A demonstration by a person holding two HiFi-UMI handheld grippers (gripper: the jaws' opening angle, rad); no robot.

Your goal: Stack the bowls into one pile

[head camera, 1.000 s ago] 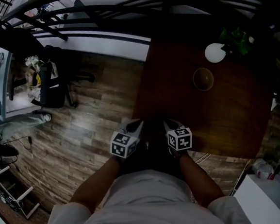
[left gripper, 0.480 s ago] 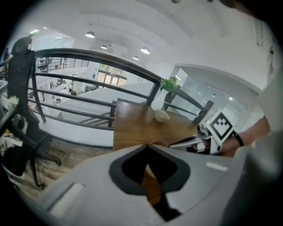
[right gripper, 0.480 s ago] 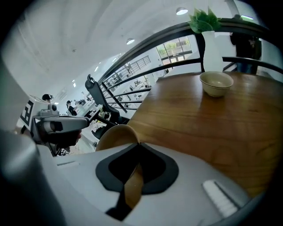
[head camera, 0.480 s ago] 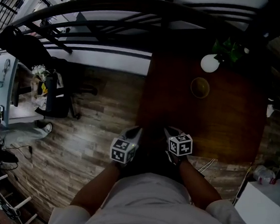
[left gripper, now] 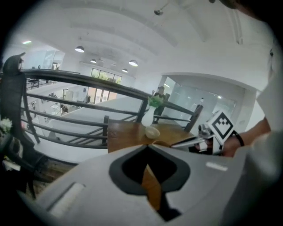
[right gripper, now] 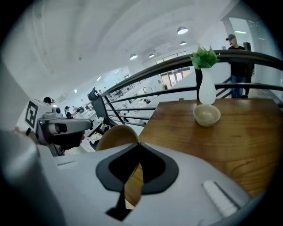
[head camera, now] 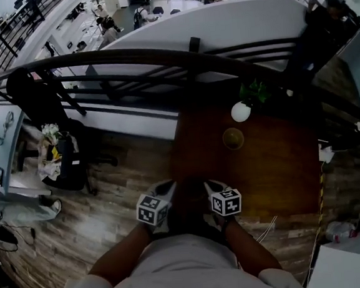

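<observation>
Hovering at the table's near edge, both grippers were closed and empty.
Head view: the left gripper (head camera: 166,190) and right gripper (head camera: 210,186) were side by side over the near edge of the brown table (head camera: 277,175), and a bowl (head camera: 233,138) sat well apart at the far side, just beside a white vase (head camera: 240,111). Left gripper view: its jaws met at the tips, gripping nothing, with the bowl far ahead. Right gripper view: its jaws were likewise closed tip to tip and empty, with the bowl ahead to the right, before the vase.

Before me, the wooden table (head camera: 277,175) bears one bowl (head camera: 233,138) at twelve o'clock, a white vase (head camera: 240,111) just beside it at one.
</observation>
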